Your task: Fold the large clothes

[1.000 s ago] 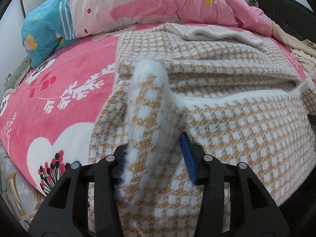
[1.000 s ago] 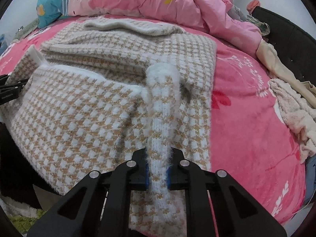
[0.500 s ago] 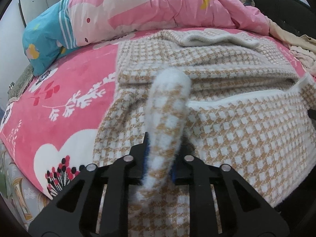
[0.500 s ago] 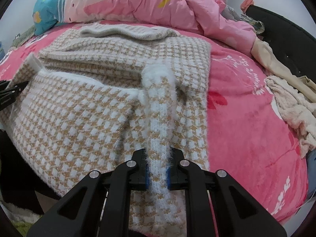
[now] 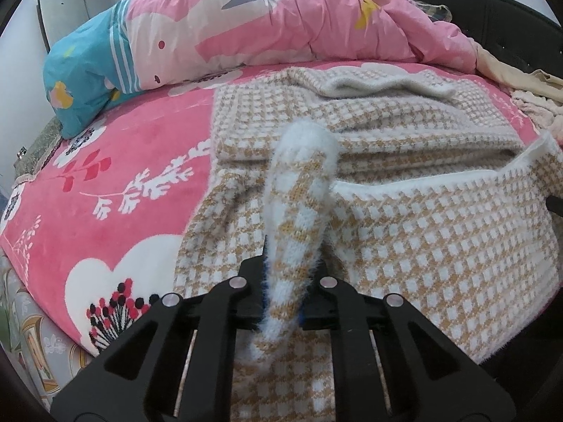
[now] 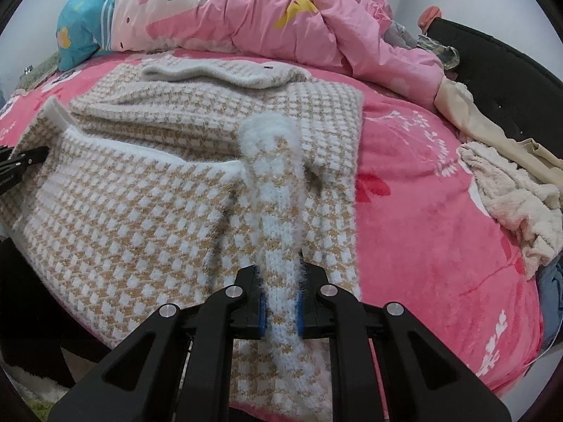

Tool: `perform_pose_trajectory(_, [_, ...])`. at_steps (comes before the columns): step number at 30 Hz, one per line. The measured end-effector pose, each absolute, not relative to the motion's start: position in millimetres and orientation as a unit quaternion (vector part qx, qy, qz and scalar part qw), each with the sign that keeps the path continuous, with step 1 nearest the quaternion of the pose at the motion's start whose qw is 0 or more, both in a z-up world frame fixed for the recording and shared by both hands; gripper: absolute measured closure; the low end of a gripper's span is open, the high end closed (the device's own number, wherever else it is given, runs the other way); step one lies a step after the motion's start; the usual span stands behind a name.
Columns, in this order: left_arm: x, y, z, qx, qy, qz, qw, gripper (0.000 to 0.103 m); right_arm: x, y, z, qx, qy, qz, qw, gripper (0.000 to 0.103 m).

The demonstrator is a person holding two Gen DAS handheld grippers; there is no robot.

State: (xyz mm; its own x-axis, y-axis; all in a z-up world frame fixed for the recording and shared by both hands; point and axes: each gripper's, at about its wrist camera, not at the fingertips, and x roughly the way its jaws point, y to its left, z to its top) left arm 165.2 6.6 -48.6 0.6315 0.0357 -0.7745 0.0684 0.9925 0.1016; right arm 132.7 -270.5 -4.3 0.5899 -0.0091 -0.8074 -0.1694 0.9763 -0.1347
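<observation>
A fuzzy tan-and-white checked sweater (image 5: pixel 440 246) lies partly folded on the pink bed; in the right wrist view the sweater (image 6: pixel 140 211) reaches from the middle to the left. My left gripper (image 5: pixel 283 281) is closing on a raised ridge of its near left edge, and the blue pads squeeze the knit. My right gripper (image 6: pixel 279 302) is shut on a similar pinched ridge at the near right edge. Each gripper's tip shows at the edge of the other's view: left gripper (image 6: pixel 21 161), right gripper (image 5: pixel 554 204).
A bunched pink duvet (image 5: pixel 281 21) with a teal end (image 5: pixel 81 81) lies along the far side of the bed. Beige clothes (image 6: pixel 510 204) are heaped at the right, beside a black padded bed frame (image 6: pixel 492 70). The pink floral blanket (image 5: pixel 123 176) drops off at the near left edge.
My left gripper went from open around the sweater's left edge to closed on it, gathering the knit into an upright ridge. The right gripper stayed shut on its ridge.
</observation>
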Motion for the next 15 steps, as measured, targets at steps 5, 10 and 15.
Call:
perform_pose_trajectory(5, [162.5, 6.0, -47.1, 0.062, 0.425, -0.009, 0.903, 0.094, 130.6, -271.0, -1.6, -0.100, 0.447, 0.044, 0.888, 0.091])
perform_pose_trajectory(10, [159.0, 6.9, -44.8, 0.060, 0.421, -0.010, 0.905, 0.094, 130.1, -272.0, 0.8, -0.098, 0.445, 0.043, 0.889, 0.091])
perform_pose_trajectory(15, [155.9, 8.8, -41.6, 0.055, 0.415, -0.010, 0.908, 0.094, 129.9, -273.8, 3.1, -0.095, 0.442, 0.041, 0.891, 0.091])
